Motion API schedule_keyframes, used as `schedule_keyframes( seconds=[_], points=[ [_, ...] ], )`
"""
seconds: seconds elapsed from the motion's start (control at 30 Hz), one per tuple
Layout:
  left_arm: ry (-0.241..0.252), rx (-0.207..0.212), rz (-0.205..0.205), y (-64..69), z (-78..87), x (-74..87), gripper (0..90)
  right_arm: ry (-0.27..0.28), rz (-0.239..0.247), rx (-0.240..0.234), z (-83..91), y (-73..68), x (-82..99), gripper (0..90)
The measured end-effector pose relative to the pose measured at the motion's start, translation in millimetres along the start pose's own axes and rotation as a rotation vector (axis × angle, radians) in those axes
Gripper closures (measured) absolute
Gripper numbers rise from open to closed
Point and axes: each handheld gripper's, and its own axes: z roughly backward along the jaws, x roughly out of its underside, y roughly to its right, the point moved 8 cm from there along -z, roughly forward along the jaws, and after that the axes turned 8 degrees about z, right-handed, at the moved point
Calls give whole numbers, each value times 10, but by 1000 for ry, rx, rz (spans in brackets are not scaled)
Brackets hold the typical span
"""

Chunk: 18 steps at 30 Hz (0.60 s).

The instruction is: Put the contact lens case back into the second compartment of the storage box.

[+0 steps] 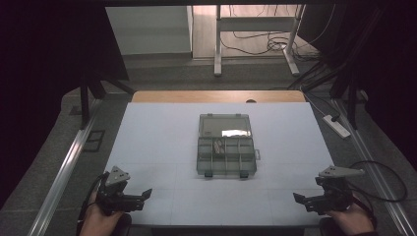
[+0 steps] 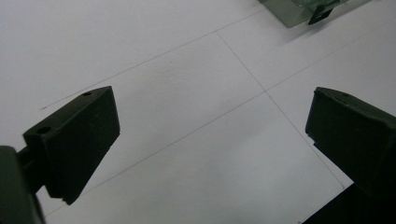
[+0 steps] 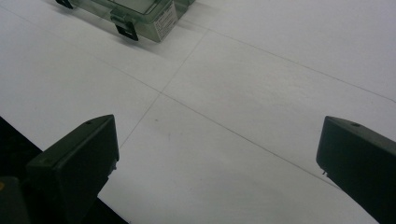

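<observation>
Two claws, left gripper (image 1: 146,194) and right gripper (image 1: 298,198), hover spread and empty; compartment box (image 1: 226,156) lies open ahead between them, white mat (image 1: 157,142) unobstructed.

Room was pretty dim overall. The white table top (image 1: 162,142) had thin grid lines, with a strip of bare wood edge (image 1: 219,96) showing at 12 o'clock. Grey carpet floor (image 1: 162,73) all around. Up at 12 stood a white desk frame (image 1: 255,37) with loose cables (image 1: 255,44) under it. A white power strip (image 1: 337,126) lay at 3 o'clock, and a metal rail (image 1: 66,169) ran along at 9. Dark curtains on both sides.
</observation>
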Motion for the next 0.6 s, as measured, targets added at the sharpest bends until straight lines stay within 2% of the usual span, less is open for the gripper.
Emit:
schedule_keyframes(
  seconds=[0.13,0.27,0.6],
  points=[
    [11,-29,-33,0,6,-7,22,-2,-12,8,21,5,19,0],
    [15,-43,-44,-1,5,-7,19,-4,-13,14,35,14,36,0],
    [-2,-46,-51,1,-13,6,20,-38,-16,32,55,15,93,0]
  ],
)
